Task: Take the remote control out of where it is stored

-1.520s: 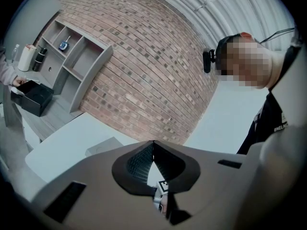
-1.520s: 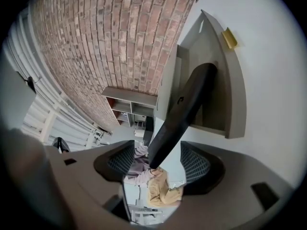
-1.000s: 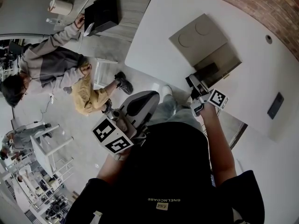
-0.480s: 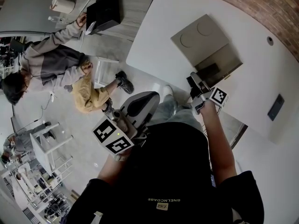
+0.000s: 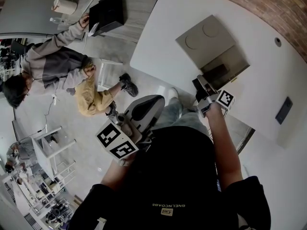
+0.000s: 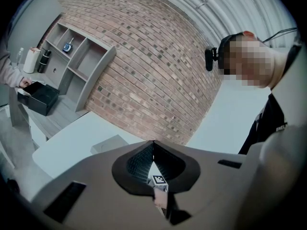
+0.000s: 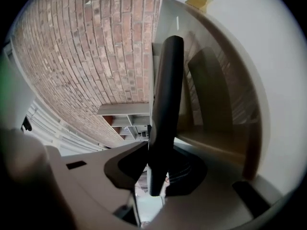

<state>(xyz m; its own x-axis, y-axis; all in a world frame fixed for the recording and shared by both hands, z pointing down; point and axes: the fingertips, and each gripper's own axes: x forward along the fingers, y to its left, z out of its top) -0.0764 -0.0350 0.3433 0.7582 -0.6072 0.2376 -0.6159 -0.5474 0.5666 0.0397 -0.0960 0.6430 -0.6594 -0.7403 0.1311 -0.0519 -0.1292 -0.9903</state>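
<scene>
— Where's the remote control [image 7: 165,95]?
— In the open storage box [image 5: 205,41] near the white table's [image 5: 163,28] front edge (brick wall [image 5: 268,4] behind). The right gripper [image 5: 200,84] has just been closing its jaws and clamps it. The left gripper [image 6: 153,145] hangs pinched together, empty.

Open box [image 5: 229,61] sits on the table [image 5: 163,37] by its near edge, lid [image 5: 204,40] folded back behind it. Remote control [image 5: 214,74] is in the box. A small flat device [image 5: 284,110] lies on the table well right of the box.
</scene>
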